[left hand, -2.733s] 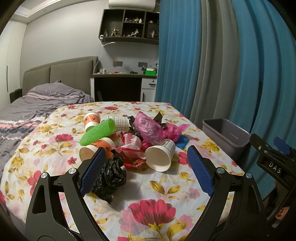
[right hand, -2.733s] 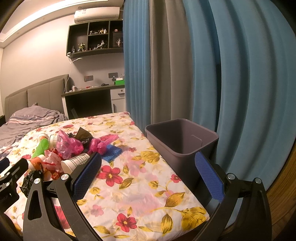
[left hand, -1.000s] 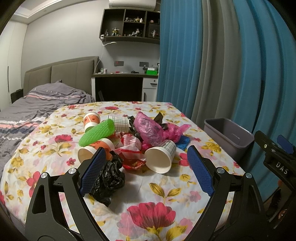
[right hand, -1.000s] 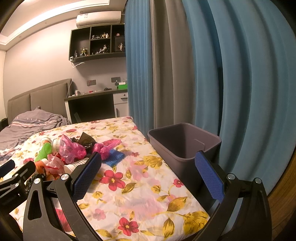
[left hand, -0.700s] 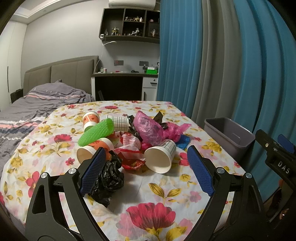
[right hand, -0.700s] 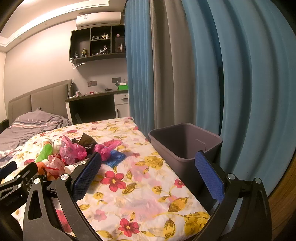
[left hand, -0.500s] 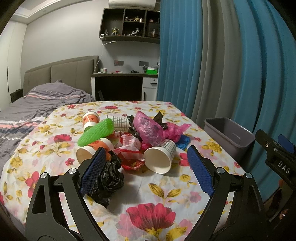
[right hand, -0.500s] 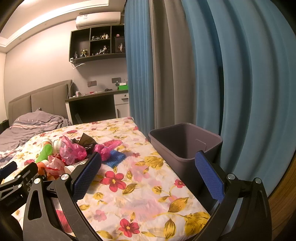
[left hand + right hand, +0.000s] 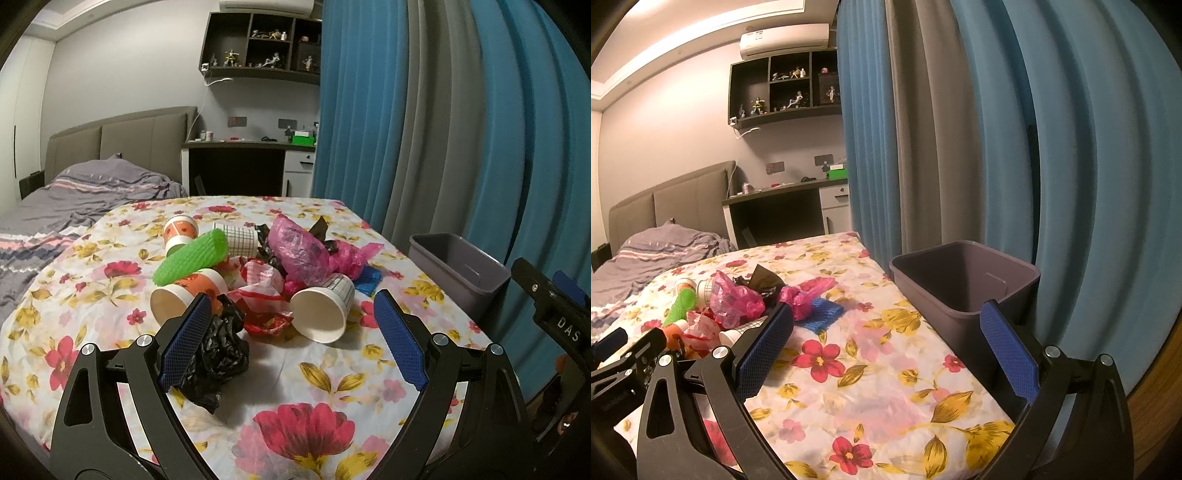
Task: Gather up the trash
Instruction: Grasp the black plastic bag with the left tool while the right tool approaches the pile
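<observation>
A pile of trash lies on the floral tablecloth (image 9: pixel 332 373): a white checked paper cup (image 9: pixel 323 308) on its side, an orange paper cup (image 9: pixel 184 291), a green foam sleeve (image 9: pixel 192 256), a pink plastic bag (image 9: pixel 299 251), a black bag (image 9: pixel 218 350), red wrappers (image 9: pixel 264 291). My left gripper (image 9: pixel 291 343) is open and empty, just short of the pile. My right gripper (image 9: pixel 886 354) is open and empty, above the table's right edge beside the grey bin (image 9: pixel 964 284). The pile also shows in the right wrist view (image 9: pixel 738 302).
The grey bin (image 9: pixel 458 269) stands off the table's right side against blue and grey curtains (image 9: pixel 424 129). A bed (image 9: pixel 74 199) lies beyond the table on the left, a desk (image 9: pixel 243 166) behind. A blue mesh piece (image 9: pixel 822 312) lies near the pile.
Both grippers have stayed open and nearly still; the views have shifted only very slightly. The trash has not moved.
</observation>
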`<state>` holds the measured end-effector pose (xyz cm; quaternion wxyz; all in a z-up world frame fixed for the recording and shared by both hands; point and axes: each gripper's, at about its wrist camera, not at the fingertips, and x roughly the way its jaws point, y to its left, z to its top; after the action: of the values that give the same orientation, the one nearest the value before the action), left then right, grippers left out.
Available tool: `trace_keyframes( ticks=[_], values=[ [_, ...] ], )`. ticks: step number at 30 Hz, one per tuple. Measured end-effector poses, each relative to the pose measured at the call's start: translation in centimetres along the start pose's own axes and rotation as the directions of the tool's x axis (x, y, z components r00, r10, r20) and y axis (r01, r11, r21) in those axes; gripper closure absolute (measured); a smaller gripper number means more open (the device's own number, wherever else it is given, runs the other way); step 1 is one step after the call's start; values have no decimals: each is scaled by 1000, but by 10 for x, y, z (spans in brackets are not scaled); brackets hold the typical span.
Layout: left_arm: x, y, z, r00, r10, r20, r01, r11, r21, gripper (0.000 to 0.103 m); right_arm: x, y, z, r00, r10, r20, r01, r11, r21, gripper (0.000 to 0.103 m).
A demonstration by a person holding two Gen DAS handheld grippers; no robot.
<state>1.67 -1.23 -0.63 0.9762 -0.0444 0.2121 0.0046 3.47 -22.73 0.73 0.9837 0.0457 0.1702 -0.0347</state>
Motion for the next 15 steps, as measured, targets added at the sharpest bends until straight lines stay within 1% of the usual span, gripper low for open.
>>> trace_keyframes(
  ticks=[5,7,12,15],
  values=[
    [0,12,-11,1000,12,12,-12,1000,14,15,6,1,-6,1000,18,-12,-18,1000,7,5],
    [-1,23,-15,1000,25,11,-25,1000,10,18,8,2,-9,999,31,-16,-31,999,7,5],
    [0,50,-22,998,57,-12,-57,998,-19,23,16,14,-17,996,80,-39,-80,997,-1,5],
    [6,64,-26,996,81,-45,-82,996,-33,27,18,23,-19,993,110,-44,-111,994,-17,5]
  ],
)
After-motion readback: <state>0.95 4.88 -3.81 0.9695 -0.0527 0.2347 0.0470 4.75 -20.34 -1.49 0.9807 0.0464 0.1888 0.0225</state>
